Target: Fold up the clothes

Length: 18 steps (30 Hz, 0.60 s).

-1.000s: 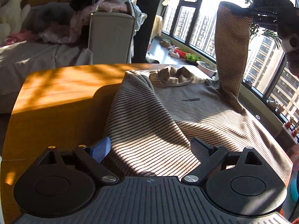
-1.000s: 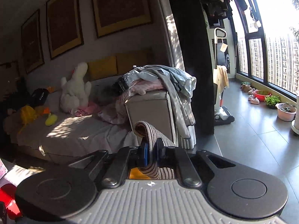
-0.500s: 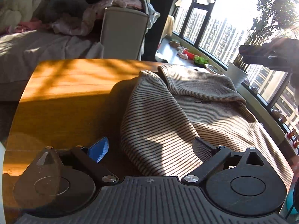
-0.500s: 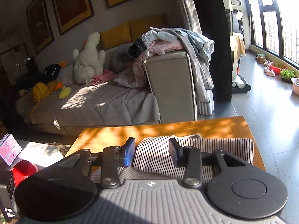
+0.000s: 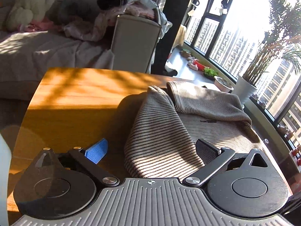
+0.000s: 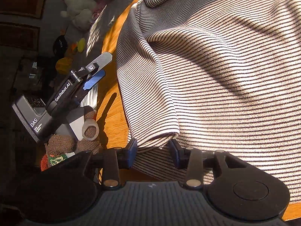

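1. At nine o'clock in the left wrist view, bare orange-brown wooden table (image 5: 71, 101) lies in dappled sun, with a grey fabric sofa (image 5: 37, 49) beyond it at eleven o'clock.
2. The left gripper (image 5: 150, 150) hovers low over the table with its jaws spread wide, holding nothing; its blue-padded finger (image 5: 96, 150) sits at eight o'clock.
3. The beige, dark-striped knit sweater (image 5: 169, 131) lies on the table from centre to four o'clock, one sleeve (image 5: 207, 101) folded across its chest at two o'clock.
4. In the right wrist view, the left gripper (image 6: 99, 69) shows at nine o'clock, beside the sweater's edge, held by a knit-gloved hand (image 6: 75, 143).
5. The right gripper (image 6: 153, 153) at six o'clock has its jaws parted around the sleeve cuff (image 6: 160, 137) without pinching it.
6. The sweater (image 6: 225, 75) fills the view from twelve to four o'clock.
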Each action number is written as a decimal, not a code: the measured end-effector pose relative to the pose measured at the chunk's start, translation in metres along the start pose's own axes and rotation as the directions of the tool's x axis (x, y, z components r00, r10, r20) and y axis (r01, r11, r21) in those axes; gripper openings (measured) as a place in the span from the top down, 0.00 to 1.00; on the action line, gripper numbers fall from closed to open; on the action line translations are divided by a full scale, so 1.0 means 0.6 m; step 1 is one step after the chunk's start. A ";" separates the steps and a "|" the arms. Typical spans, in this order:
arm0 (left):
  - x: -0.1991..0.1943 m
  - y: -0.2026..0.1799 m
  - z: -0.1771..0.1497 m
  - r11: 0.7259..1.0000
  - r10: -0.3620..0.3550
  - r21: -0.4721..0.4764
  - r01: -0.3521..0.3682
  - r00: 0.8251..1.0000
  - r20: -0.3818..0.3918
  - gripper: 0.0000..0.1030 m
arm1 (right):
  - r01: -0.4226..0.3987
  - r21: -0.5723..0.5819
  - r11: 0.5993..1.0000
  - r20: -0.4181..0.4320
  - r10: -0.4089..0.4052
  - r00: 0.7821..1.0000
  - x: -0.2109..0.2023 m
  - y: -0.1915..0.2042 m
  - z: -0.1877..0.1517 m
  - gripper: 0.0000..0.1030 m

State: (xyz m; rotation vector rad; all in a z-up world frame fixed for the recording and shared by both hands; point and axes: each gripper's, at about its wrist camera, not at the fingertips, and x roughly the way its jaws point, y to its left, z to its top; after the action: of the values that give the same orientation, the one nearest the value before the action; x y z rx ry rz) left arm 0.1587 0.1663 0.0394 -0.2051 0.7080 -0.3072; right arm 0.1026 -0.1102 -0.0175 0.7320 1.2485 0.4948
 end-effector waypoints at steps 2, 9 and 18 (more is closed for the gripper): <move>-0.002 0.002 0.003 1.000 0.000 -0.007 0.000 1.000 0.007 0.00 | 0.056 -0.086 0.995 0.061 -0.051 0.997 0.003 0.029 0.012 0.86; -0.009 0.008 0.012 1.000 0.002 -0.031 -0.001 1.000 0.030 0.00 | 0.363 -0.589 0.722 0.548 0.026 0.836 -0.103 0.245 0.119 0.96; 0.011 -0.013 0.023 0.999 -0.029 -0.018 0.030 0.999 0.025 0.00 | 0.593 -0.558 0.581 0.759 0.068 0.647 -0.197 0.281 0.268 0.96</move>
State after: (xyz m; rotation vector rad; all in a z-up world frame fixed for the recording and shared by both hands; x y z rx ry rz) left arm 0.1709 0.1581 0.0477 -0.2363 0.6843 -0.3262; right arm 0.2352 -0.1141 0.2072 -0.0993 0.2663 0.3521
